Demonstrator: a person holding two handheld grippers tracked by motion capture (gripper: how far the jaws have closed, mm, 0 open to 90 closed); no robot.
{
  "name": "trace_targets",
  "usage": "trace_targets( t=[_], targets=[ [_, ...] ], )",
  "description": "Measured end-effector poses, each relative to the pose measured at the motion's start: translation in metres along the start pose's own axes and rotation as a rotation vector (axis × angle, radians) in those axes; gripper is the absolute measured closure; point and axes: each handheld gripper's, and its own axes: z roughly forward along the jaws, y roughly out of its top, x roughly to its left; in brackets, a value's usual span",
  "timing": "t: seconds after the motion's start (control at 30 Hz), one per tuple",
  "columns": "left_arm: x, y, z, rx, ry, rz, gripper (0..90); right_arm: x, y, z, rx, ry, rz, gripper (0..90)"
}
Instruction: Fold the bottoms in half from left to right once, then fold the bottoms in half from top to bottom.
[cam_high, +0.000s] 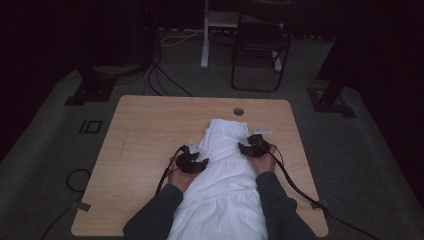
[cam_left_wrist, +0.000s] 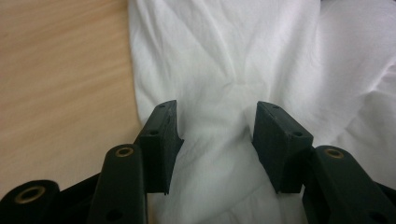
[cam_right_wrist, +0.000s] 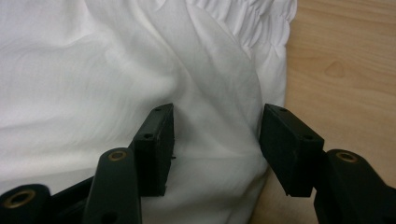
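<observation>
I'm looking down on a light wooden table (cam_high: 150, 135) with rounded corners and a round cable hole (cam_high: 238, 111) near its far edge. Grey carpet (cam_high: 45, 150) runs all around it, and the room is dim, with dark curtains or walls closing it in at the back and sides. Beyond the table I see a black folding chair (cam_high: 260, 45) next to a white stand leg (cam_high: 204, 40). Black cables (cam_high: 160, 80) snake over the floor at the far left, and dark stand bases (cam_high: 90, 90) sit at both far corners.
</observation>
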Motion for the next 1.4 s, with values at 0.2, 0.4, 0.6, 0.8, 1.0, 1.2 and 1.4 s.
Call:
trace_targets(
  t=[0.2,0.4,0.6,0.8,1.0,1.2,1.4],
  targets=[
    [-0.013,-0.024,-0.025,-0.009,-0.009,-0.043,50.2,0.013,-0.019,-0.019,-0.009,0.050,-0.024,44.5],
    [-0.028,-0.040,-0.041,-0.013,-0.011,-0.065,49.5,0.024,-0.033,-0.031,-0.012,0.079,-0.067,44.4],
    [-0.031,-0.046,-0.049,-0.006,-0.062,-0.076,49.6,0.027,-0.034,-0.031,-0.023,0.081,-0.062,44.2],
    [-0.023,-0.029,-0.051,0.038,-0.046,-0.072,46.6,0.028,-0.034,-0.030,-0.027,0.078,-0.064,44.2],
    [0.005,0.022,-0.049,-0.056,0.002,-0.030,36.4,0.028,-0.034,-0.030,-0.027,0.077,-0.064,44.3],
    [0.018,0.049,-0.002,-0.015,-0.027,-0.022,29.1,0.028,-0.034,-0.030,-0.026,0.079,-0.067,44.4],
    [0.027,0.037,0.033,0.050,-0.011,-0.087,28.1,0.028,-0.034,-0.030,-0.026,0.082,-0.070,44.5]
  ],
)
